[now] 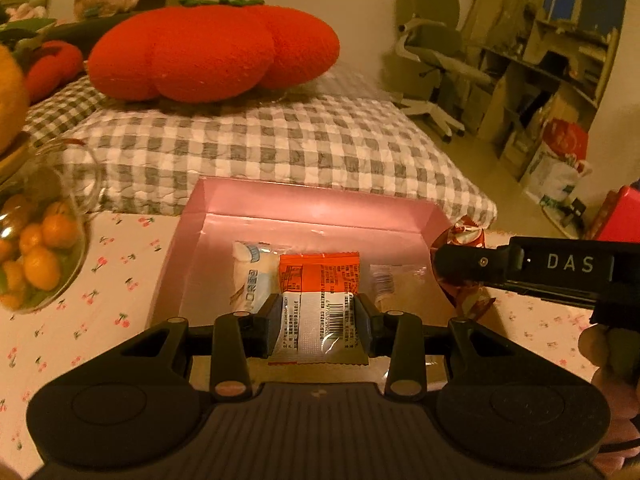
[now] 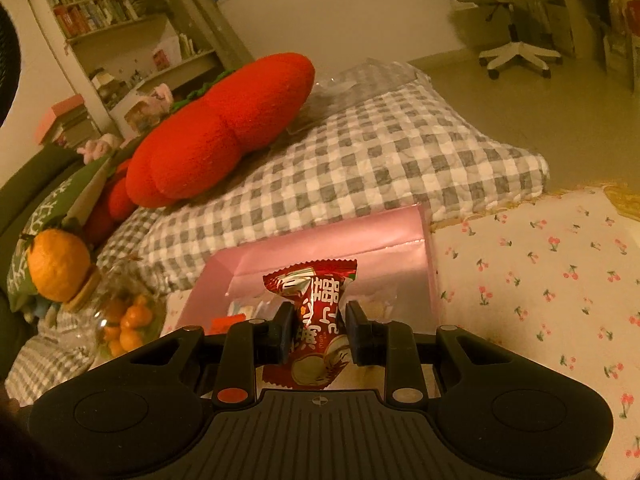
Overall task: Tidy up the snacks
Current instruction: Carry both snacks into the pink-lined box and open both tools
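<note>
A pink box (image 1: 320,204) stands on the cherry-print tablecloth. Inside lie a white-and-blue snack packet (image 1: 250,276) at left and a clear packet (image 1: 390,280) at right. My left gripper (image 1: 318,320) is shut on an orange-and-white snack packet (image 1: 320,300) over the box's near middle. My right gripper (image 2: 318,330) is shut on a dark red snack packet (image 2: 316,320), held upright above the box's near right side; the box (image 2: 332,244) shows behind it. The right gripper (image 1: 472,266) also shows in the left wrist view at the box's right edge.
A glass jar of small oranges (image 1: 32,248) stands left of the box; it also shows in the right wrist view (image 2: 124,320). A checked cushion (image 1: 280,144) with a red tomato plush (image 1: 212,52) lies behind the box. The cherry-print cloth (image 2: 540,280) spreads to the right.
</note>
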Motion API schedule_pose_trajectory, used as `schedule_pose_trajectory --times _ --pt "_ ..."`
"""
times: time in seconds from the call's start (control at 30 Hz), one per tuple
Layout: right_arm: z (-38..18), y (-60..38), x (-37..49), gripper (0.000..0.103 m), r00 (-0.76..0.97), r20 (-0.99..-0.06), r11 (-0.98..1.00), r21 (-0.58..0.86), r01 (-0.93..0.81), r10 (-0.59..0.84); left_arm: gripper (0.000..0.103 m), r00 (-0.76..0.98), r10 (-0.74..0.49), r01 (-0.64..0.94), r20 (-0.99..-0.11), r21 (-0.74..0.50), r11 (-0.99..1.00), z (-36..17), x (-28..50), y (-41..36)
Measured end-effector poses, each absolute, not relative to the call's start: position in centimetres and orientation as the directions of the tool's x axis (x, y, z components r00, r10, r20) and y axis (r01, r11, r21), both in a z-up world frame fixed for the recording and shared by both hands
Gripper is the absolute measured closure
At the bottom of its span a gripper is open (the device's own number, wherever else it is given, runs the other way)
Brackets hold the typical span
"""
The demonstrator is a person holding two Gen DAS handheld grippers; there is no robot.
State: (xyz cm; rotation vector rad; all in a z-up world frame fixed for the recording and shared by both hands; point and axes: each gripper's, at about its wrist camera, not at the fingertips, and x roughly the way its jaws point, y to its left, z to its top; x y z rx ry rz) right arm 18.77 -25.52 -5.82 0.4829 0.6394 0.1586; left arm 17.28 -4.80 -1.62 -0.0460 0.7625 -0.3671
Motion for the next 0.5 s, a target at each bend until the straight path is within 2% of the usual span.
schedule_pose_trajectory --times 0.5 --pt "-7.8 -26.6 21.1 0.075 0.791 -0.528 0.862 0.507 0.003 0.308 0.067 0.649 -0.290 0.314 -0.704 -0.099 0.944 -3.6 19.8 -7.2"
